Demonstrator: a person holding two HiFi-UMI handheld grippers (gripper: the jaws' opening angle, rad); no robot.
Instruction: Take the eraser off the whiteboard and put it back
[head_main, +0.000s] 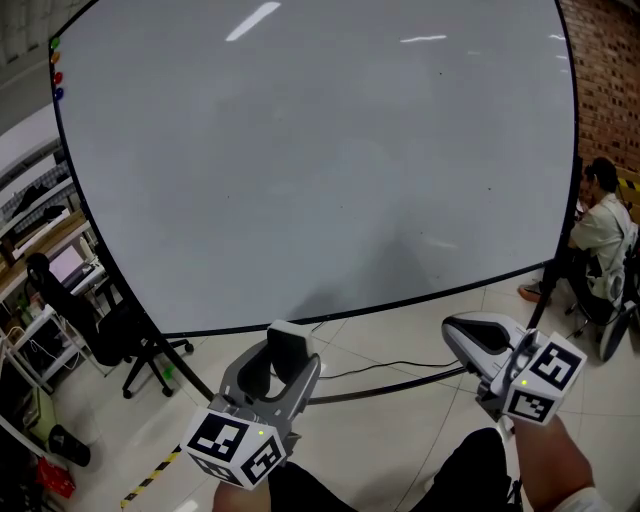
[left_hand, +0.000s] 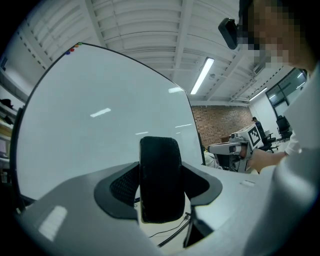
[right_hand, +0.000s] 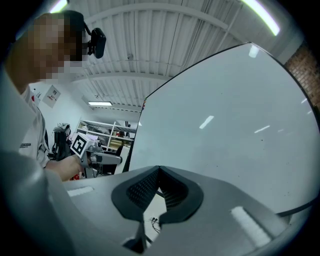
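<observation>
A large blank whiteboard (head_main: 320, 150) on a wheeled stand fills the head view; nothing is stuck on the part I can see. My left gripper (head_main: 285, 345) is held level in front of its lower edge, shut on a black eraser (head_main: 291, 352). In the left gripper view the eraser (left_hand: 160, 177) stands upright between the two pads, with the whiteboard (left_hand: 90, 125) beyond it. My right gripper (head_main: 462, 328) hovers to the right, shut with nothing in it. In the right gripper view its tips (right_hand: 159, 170) meet, and the whiteboard (right_hand: 225, 125) is ahead.
A person (head_main: 603, 235) sits at the right past the board's edge. A black office chair (head_main: 110, 330) and shelves stand at the left. A cable (head_main: 400, 365) runs over the tiled floor under the board. Coloured magnets (head_main: 56, 70) sit at the board's top left corner.
</observation>
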